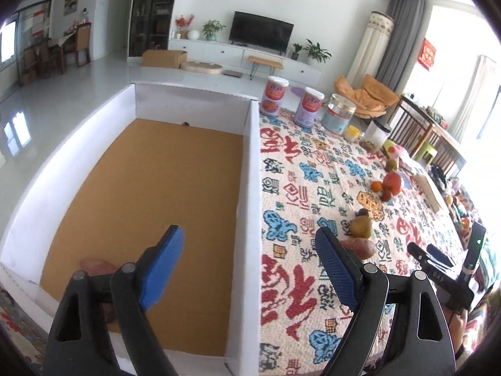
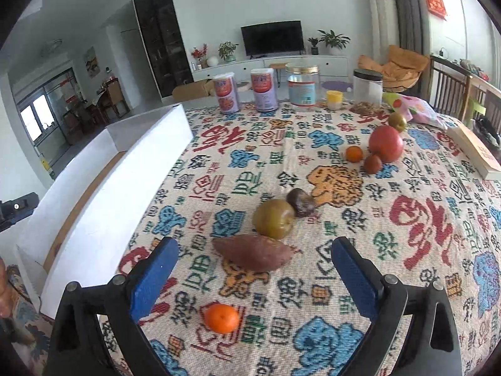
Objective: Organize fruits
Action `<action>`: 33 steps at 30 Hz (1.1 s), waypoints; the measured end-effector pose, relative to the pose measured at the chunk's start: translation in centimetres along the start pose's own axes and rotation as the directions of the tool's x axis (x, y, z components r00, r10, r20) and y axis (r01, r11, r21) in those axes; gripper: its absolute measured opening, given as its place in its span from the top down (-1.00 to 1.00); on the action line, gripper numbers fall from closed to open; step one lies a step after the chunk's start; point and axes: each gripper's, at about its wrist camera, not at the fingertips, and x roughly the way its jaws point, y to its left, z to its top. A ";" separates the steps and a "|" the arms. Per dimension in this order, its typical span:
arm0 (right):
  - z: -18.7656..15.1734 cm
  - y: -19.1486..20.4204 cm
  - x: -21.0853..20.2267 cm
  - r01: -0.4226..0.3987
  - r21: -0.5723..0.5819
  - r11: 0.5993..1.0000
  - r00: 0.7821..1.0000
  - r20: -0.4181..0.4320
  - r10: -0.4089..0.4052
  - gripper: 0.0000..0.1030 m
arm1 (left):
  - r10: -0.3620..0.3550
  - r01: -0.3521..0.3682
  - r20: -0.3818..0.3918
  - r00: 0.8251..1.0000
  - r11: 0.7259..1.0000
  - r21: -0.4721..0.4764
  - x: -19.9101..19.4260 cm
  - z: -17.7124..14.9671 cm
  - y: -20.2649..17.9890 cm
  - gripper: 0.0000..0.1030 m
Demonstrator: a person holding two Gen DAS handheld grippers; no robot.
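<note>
My left gripper (image 1: 249,244) is open and empty, above the near right wall of a white box (image 1: 250,169) with a brown cardboard floor. A reddish sweet potato (image 1: 94,268) lies in the box's near left corner, partly hidden by my fingers. My right gripper (image 2: 253,255) is open and empty over the patterned tablecloth (image 2: 407,219). Between its fingers lie a sweet potato (image 2: 253,252) and, nearer, a small orange (image 2: 221,318). Beyond are a green fruit (image 2: 274,218), a dark fruit (image 2: 301,202), a red apple (image 2: 385,143), an orange (image 2: 354,153), a small brown fruit (image 2: 372,164) and a green-brown fruit (image 2: 397,121).
Two purple canisters (image 2: 226,94), a clear jar (image 2: 302,87), a small yellow-lidded jar (image 2: 334,99) and a black-lidded jar (image 2: 368,87) stand along the table's far edge. A book (image 2: 476,152) and a pink bag (image 2: 413,108) lie at the right. The box (image 2: 103,194) borders the left.
</note>
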 end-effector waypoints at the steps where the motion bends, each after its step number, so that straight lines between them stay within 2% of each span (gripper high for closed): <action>1: 0.0 -2.5 0.1 0.050 0.046 0.998 0.999 0.002 -0.051 -0.90 | -0.017 0.017 -0.007 1.000 0.999 0.028 0.4 -0.3 -1.6 -0.75; 5: -0.9 -10.4 0.5 0.220 0.175 0.960 0.975 -0.025 -0.219 -0.90 | -0.092 0.101 -0.090 0.992 0.990 0.096 2.9 -2.7 -7.8 -0.76; 7: -1.6 -12.3 0.4 0.256 0.194 0.947 0.966 -0.021 -0.256 -0.90 | -0.104 0.120 -0.138 0.985 0.986 0.112 4.3 -4.0 -10.0 -0.76; 9: -2.9 -13.2 0.0 0.286 0.186 0.940 0.957 -0.016 -0.288 -0.90 | -0.100 0.119 -0.143 0.985 0.984 0.131 5.3 -5.0 -11.5 -0.76; 11: -3.0 -13.6 0.1 0.262 0.199 0.945 0.965 -0.032 -0.261 -0.90 | -0.056 0.074 -0.113 0.992 0.983 0.167 6.1 -5.8 -12.1 -0.76; 14: -3.2 -12.6 1.0 0.314 0.141 0.939 0.949 -0.042 -0.311 -0.90 | 0.022 -0.008 -0.071 0.997 0.979 0.201 7.7 -6.6 -11.9 -0.76; 19: -4.0 -12.8 3.1 0.339 0.128 0.932 0.939 -0.113 -0.326 -0.90 | 0.091 -0.079 -0.034 0.995 0.965 0.250 10.5 -7.0 -10.6 -0.76; 22: -4.2 -13.5 3.2 0.329 0.163 0.930 0.942 -0.129 -0.311 -0.90 | 0.117 -0.100 -0.058 0.991 0.965 0.242 12.4 -6.8 -9.8 -0.76; 28: -4.4 -14.4 3.3 0.314 0.214 0.925 0.947 -0.148 -0.287 -0.90 | 0.198 -0.163 -0.155 0.968 0.963 0.215 16.6 -5.9 -9.0 -0.76; 30: -4.4 -14.4 3.3 0.315 0.215 0.924 0.946 -0.150 -0.287 -0.90 | 0.183 -0.154 -0.160 0.970 0.972 0.178 17.7 -5.2 -8.5 -0.84; 33: -4.4 -14.4 3.3 0.318 0.213 0.924 0.945 -0.152 -0.290 -0.90 | 0.194 -0.165 -0.141 0.971 0.967 0.196 19.3 -4.0 -8.9 -0.94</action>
